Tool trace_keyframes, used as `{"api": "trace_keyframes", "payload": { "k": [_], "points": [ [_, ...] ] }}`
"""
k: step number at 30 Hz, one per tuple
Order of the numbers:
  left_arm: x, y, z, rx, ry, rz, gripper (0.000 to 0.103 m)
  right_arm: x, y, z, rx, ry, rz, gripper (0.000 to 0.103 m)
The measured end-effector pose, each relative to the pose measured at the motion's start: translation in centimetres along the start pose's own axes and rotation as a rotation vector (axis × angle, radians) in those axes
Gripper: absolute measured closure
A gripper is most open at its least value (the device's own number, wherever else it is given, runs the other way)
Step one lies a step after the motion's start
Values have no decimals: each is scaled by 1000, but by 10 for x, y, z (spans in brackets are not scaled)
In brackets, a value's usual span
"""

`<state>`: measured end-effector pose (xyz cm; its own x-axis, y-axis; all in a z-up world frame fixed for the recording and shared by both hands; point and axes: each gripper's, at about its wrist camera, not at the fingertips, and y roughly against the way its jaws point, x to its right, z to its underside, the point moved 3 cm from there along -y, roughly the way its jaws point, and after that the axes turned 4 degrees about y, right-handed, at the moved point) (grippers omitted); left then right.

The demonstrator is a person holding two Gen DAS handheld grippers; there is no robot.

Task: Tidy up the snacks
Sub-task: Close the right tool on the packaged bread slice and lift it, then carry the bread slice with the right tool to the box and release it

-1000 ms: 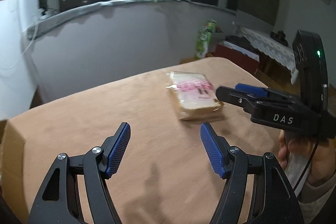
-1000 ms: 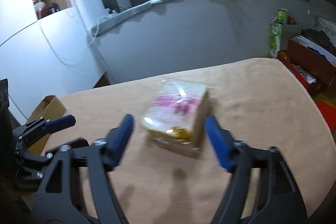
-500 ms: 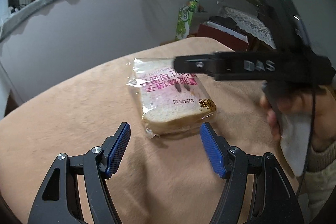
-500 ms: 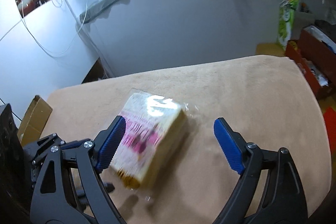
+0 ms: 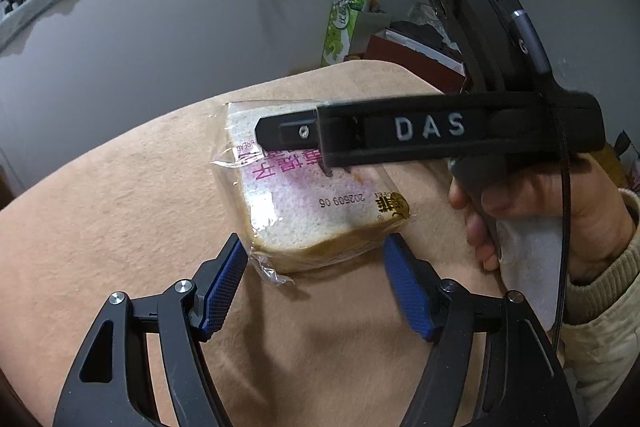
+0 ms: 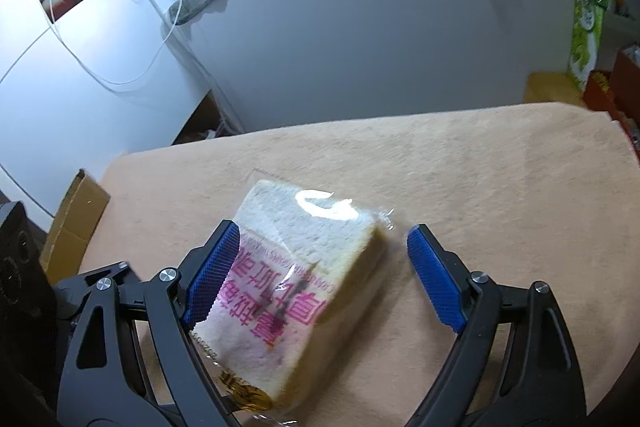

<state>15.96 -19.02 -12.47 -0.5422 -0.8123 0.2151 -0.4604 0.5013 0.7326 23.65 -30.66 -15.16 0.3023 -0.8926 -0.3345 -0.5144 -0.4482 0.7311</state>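
bread pack (image 5: 316, 203): glossy clear plastic film | tablecloth (image 5: 120, 227): matt tan cloth | pads (image 6: 434, 285): textured blue rubber

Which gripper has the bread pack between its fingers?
The right gripper: the bread pack lies between its fingers, one pad at the wrap. The left gripper sits just short of the pack's near edge. Both open.

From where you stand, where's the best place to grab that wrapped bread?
Probably across the two long crust sides of the bread, coming down from above. It lies flat on the table, and the right gripper already straddles it, open. The loose wrapper ends would likely slip.
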Motion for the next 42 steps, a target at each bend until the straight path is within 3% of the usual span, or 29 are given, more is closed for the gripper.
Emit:
{"api": "trace_keyframes", "payload": {
  "k": [5,7,9,15,28,42],
  "points": [
    [0,-6,0,-20,-4,-10,36,-3,3,2,14,3,16,26],
    [4,-9,-2,-21,-16,-21,39,-4,5,4,22,0,3,35],
    [6,-13,-4,-16,-28,-31,46,-7,8,5,33,-2,15,36],
    [18,2,1,34,-77,-44,48,-13,31,13,90,-34,17,37],
    [57,90,11,188,-179,-79,48,-70,127,24,282,-17,-26,37],
    [49,163,37,276,-170,-123,48,-153,158,34,335,42,-80,37]
  ]
}}
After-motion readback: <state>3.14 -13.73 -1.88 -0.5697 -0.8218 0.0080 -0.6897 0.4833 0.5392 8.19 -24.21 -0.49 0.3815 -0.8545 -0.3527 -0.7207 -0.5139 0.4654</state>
